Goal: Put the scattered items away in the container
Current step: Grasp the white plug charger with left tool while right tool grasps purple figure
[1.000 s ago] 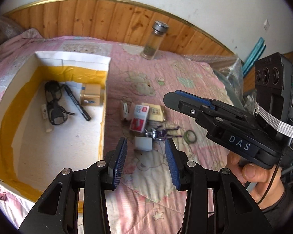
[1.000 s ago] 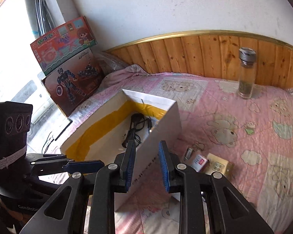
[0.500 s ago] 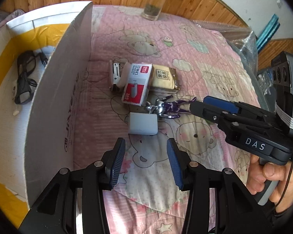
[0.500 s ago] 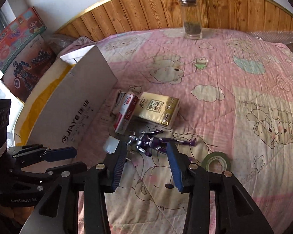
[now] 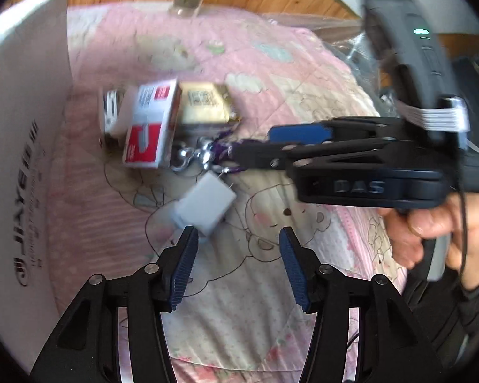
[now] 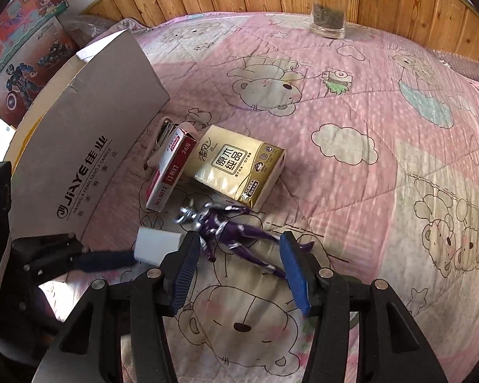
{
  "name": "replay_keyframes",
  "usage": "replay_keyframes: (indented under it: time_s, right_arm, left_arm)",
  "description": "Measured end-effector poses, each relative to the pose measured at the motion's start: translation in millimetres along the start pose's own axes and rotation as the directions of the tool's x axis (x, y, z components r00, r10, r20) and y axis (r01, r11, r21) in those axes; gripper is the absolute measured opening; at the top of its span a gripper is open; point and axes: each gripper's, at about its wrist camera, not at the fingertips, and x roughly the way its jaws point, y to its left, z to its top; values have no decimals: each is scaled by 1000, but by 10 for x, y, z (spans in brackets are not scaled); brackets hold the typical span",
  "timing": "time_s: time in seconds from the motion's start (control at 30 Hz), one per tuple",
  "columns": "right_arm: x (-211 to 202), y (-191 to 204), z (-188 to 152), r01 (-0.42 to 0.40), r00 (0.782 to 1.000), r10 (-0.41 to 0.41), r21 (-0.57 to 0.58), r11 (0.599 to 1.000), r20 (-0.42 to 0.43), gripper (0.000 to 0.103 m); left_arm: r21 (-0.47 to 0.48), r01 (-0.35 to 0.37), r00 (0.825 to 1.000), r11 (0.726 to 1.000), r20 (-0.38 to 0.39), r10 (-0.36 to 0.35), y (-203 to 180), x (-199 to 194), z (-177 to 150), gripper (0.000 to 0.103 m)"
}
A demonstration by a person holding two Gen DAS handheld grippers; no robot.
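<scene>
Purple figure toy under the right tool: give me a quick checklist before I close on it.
1. Right tool open: ok, wide gap between its blue pads.
2. Purple-and-silver action figure between the pads: ok, torso and legs lie in the gap, flat on the pink bear-print quilt.
3. Neighbours clear of the pads: not ok, the small white block sits right beside the left pad.
4. Left tool out of the way: cannot tell; it is open, close to the white block, and its view is blurred.
5. Grey cardboard container reachable: ok, its wall stands just left of the pile.
</scene>
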Motion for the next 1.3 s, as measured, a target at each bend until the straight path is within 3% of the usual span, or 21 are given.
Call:
replay_keyframes:
  time_s: [0.17,0.33,0.43,0.53,0.63,0.67,0.7,0.73,0.77,0.83,0.97,1.1,1.17,1.3]
  right_arm:
    - [-1,-35,6,33,999,-34,-60,998,-16,57]
    - [84,49,6,34,998,-43,-169,985,-50,62]
    - [173,100,-26,66,994,-85,-252,965,-67,63]
    - [210,66,3,46,996,-66,-275,960,-63,65]
    - [279,58,16,52,995,-74,-303,951,-61,65]
    - [309,43,32,38,995,-65,-299,954,-81,65]
    - [306,30,31,28,994,-58,-292,956,-94,63]
    - [292,20,29,27,992,-61,-289,957,-111,49]
    - [262,6,32,28,990,-67,-287,957,-125,41]
    - [185,-30,27,-24,988,-17,-257,966,-156,35]
    - [176,65,-8,4,991,-43,-293,956,-130,38]
    - [268,144,-27,52,994,-79,-313,948,-75,47]
    - [237,96,2,38,995,-64,-276,960,-83,30]
    - [176,10,46,10,994,-35,-225,974,-107,29]
  left_arm:
    - [-47,-77,996,996,48,79,186,-90,79,56]
    - [97,-63,998,993,14,62,-38,81,114,56]
    - [175,-153,988,973,47,147,-129,155,111,56]
    - [115,-141,990,983,6,141,-20,271,155,56]
    - [87,-133,991,987,-6,134,57,320,173,50]
    - [90,-144,989,985,-11,146,63,316,181,40]
    - [85,-151,988,985,-14,153,77,308,188,36]
    - [75,-149,989,986,-14,150,91,294,191,33]
    - [67,-143,989,987,-16,144,98,290,192,33]
    - [74,-150,988,986,-11,151,79,302,189,34]
    - [63,-154,988,986,-1,155,89,327,212,41]
    - [89,-171,985,981,1,171,49,368,234,37]
    - [86,-176,984,981,-5,177,60,367,253,32]
    - [33,-160,987,987,-17,160,125,307,266,32]
